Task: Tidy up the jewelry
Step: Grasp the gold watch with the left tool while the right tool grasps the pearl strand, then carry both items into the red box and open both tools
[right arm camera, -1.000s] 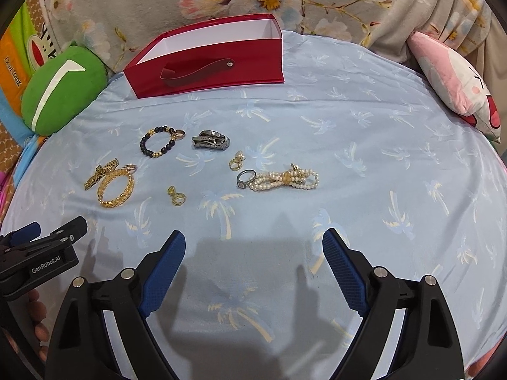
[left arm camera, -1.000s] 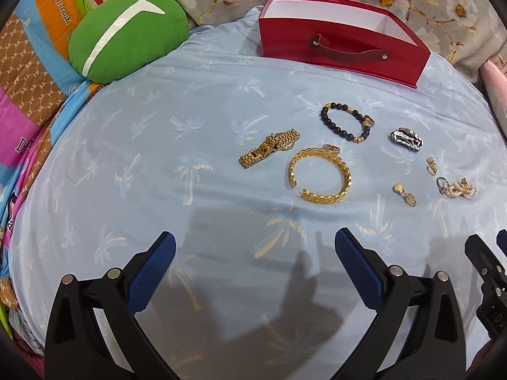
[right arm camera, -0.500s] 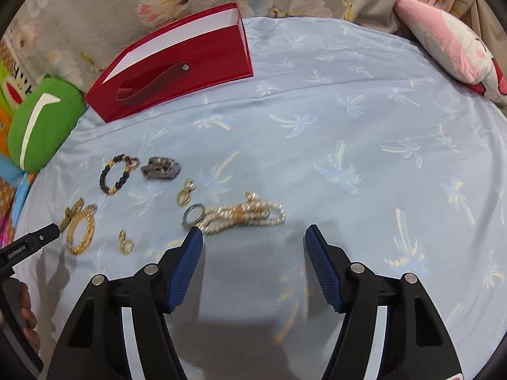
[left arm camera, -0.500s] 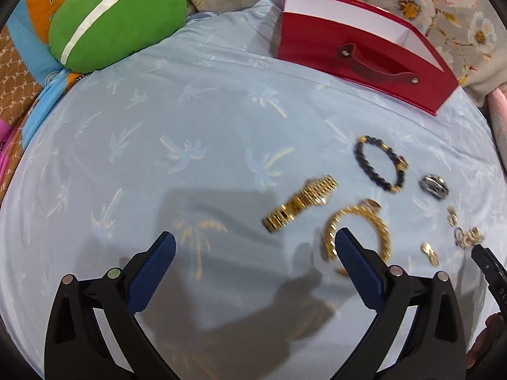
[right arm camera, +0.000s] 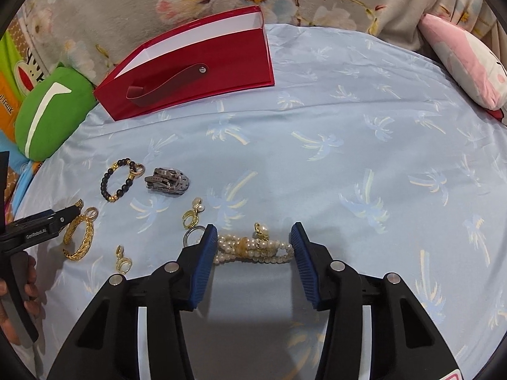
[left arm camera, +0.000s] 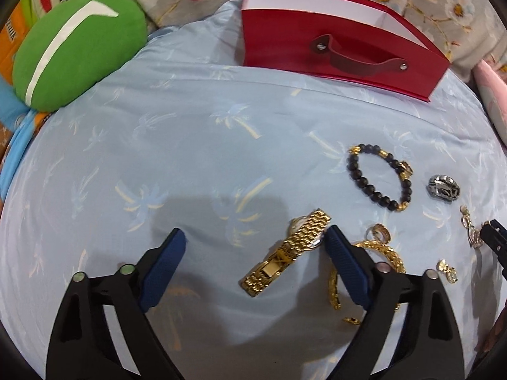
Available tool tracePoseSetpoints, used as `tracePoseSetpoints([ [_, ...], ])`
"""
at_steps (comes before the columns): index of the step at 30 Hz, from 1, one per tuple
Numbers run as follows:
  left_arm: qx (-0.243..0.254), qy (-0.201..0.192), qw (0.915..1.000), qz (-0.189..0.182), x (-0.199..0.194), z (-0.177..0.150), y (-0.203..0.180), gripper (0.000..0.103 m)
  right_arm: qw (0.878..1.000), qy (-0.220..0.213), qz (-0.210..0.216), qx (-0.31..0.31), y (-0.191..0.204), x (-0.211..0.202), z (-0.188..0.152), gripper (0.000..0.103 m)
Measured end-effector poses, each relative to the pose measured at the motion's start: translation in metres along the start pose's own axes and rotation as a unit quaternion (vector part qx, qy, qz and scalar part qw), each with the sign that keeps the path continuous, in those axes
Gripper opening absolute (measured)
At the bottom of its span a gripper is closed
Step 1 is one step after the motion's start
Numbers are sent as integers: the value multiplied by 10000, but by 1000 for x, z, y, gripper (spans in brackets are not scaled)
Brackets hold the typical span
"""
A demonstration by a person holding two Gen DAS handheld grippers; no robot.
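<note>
Jewelry lies on a light blue palm-print sheet. My left gripper [left arm camera: 255,253] is open and low over the sheet; a gold watch band [left arm camera: 286,256] lies between its fingers, close to the right one. A gold cuff [left arm camera: 385,255] sits partly hidden behind that finger. My right gripper [right arm camera: 253,250] is open, with a pearl bracelet [right arm camera: 253,248] lying between its fingertips. A black bead bracelet [left arm camera: 380,180] [right arm camera: 122,180] and a silver band [left arm camera: 443,187] [right arm camera: 168,181] lie farther back. The open red box [left arm camera: 336,47] [right arm camera: 190,72] stands at the far edge.
A green cushion [left arm camera: 76,47] lies at the far left, a pink pillow [right arm camera: 465,63] at the far right, a floral blanket behind. Small gold earrings [right arm camera: 193,213] and a ring [right arm camera: 191,236] lie left of the pearls. The left gripper's tip [right arm camera: 50,221] shows over the gold cuff [right arm camera: 79,237].
Both grippers have moved forward and down toward the sheet. The gold watch band now lies between the left fingers, and the pearl bracelet between the right fingers, which stand closer together.
</note>
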State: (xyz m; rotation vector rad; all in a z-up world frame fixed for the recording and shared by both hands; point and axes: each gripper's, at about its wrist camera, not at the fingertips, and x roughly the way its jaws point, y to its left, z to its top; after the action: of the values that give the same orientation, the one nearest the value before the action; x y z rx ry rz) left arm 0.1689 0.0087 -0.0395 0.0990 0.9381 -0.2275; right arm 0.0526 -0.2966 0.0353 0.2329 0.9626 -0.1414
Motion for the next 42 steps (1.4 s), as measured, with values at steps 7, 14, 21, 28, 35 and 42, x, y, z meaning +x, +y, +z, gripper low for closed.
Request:
tracePoseSetpoints([
  [7, 312, -52, 9989, -344, -12, -5, -12, 29, 9999, 22, 157, 27, 4, -5, -5, 36],
  [14, 142, 105, 9984, -545, -20, -18, -10, 11, 9995, 23, 283, 114, 3, -15, -12, 13],
  [21, 14, 125, 9980, -622, -31, -31, -11, 11, 9994, 52, 331, 78, -1, -22, -14, 17],
  [28, -158, 147, 9975, -676, -42, -40, -4, 11, 9992, 49, 387, -122, 1, -27, -21, 51],
  [35, -205, 195, 9972, -698, -52, -50, -3, 11, 9991, 227, 275, -235, 4, -20, -26, 19],
  [42, -206, 154, 9965, -799, -67, -56, -4, 11, 9992, 13, 352, -178, 5, -38, -24, 14],
])
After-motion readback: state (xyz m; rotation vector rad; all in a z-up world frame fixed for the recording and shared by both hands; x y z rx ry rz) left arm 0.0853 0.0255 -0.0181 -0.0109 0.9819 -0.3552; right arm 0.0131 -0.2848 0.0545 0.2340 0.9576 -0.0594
